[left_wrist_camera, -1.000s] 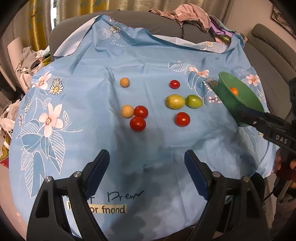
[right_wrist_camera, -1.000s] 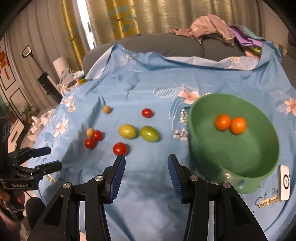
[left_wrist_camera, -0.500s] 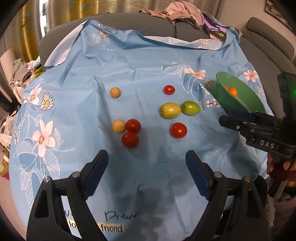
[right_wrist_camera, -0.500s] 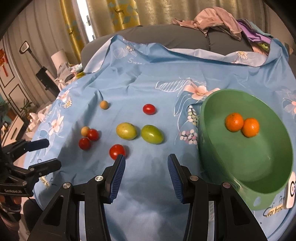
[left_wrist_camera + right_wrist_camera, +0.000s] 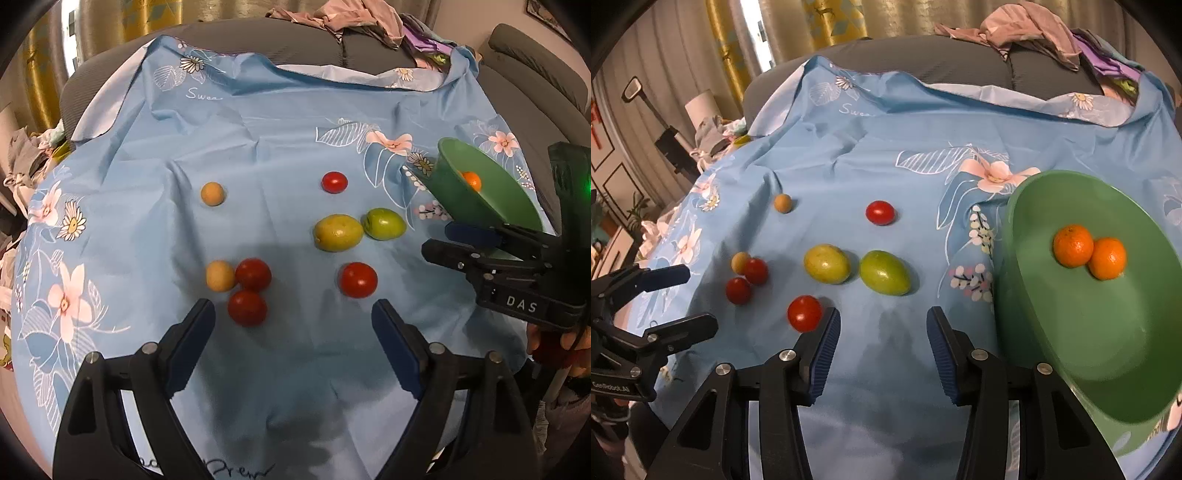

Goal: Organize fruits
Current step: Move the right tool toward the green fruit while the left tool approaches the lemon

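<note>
Fruit lies on a blue flowered cloth [image 5: 258, 140]. A yellow-green fruit [image 5: 338, 232] [image 5: 826, 263] and a green fruit [image 5: 384, 223] [image 5: 885, 272] lie side by side. Several red tomatoes are scattered: one in front [image 5: 358, 280] [image 5: 804, 313], one at the back [image 5: 334, 182] [image 5: 880, 212], two at the left [image 5: 247, 307] [image 5: 253, 274]. Two tan balls [image 5: 220, 276] [image 5: 212, 193] lie near them. A green bowl [image 5: 1089, 332] [image 5: 461, 199] holds two oranges [image 5: 1073, 245] [image 5: 1107, 258]. My left gripper [image 5: 293, 328] is open above the two left tomatoes. My right gripper [image 5: 882, 332] is open before the green fruit.
A grey sofa [image 5: 295, 40] with heaped clothes [image 5: 343, 14] stands behind the cloth. Yellow curtains [image 5: 827, 22] hang at the back. Clutter and a lamp stand [image 5: 665, 136] are at the left. The cloth's front edge hangs near both grippers.
Both grippers have moved forward and lower toward the fruit, which looks larger now. The fruit and bowl have not moved. Both stay open.
</note>
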`<state>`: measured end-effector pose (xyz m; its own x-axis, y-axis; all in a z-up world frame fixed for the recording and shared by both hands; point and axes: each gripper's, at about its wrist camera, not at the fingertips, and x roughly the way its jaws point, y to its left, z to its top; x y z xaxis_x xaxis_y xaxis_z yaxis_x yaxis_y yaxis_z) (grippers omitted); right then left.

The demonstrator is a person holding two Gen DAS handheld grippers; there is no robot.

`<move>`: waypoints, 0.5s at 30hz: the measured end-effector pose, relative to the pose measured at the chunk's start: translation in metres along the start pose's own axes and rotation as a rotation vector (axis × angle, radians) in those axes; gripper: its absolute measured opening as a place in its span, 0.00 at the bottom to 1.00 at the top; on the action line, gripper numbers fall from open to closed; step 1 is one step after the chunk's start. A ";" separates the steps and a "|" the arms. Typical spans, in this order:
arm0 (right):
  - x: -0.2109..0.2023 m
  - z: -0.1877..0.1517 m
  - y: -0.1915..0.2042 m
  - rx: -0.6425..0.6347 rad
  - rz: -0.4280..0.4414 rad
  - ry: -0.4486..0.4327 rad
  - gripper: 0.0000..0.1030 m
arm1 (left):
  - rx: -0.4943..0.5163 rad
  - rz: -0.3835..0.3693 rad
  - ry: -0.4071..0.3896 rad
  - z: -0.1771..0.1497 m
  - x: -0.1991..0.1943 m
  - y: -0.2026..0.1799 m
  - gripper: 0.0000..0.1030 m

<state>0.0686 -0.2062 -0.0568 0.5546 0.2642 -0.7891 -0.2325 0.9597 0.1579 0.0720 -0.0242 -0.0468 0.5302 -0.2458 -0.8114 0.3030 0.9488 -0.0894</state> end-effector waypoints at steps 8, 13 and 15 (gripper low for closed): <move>0.021 0.011 0.007 -0.059 -0.014 0.011 0.48 | 0.040 -0.010 -0.024 0.019 0.017 -0.008 0.84; 0.037 0.020 0.008 -0.092 -0.041 0.029 0.48 | 0.049 -0.018 -0.016 0.027 0.026 -0.005 0.84; 0.045 0.023 0.009 -0.110 -0.057 0.048 0.48 | 0.047 -0.028 -0.013 0.029 0.029 -0.003 0.84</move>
<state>0.1096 -0.1831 -0.0772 0.5315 0.2020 -0.8226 -0.2892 0.9561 0.0480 0.1095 -0.0398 -0.0533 0.5314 -0.2747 -0.8013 0.3542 0.9314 -0.0844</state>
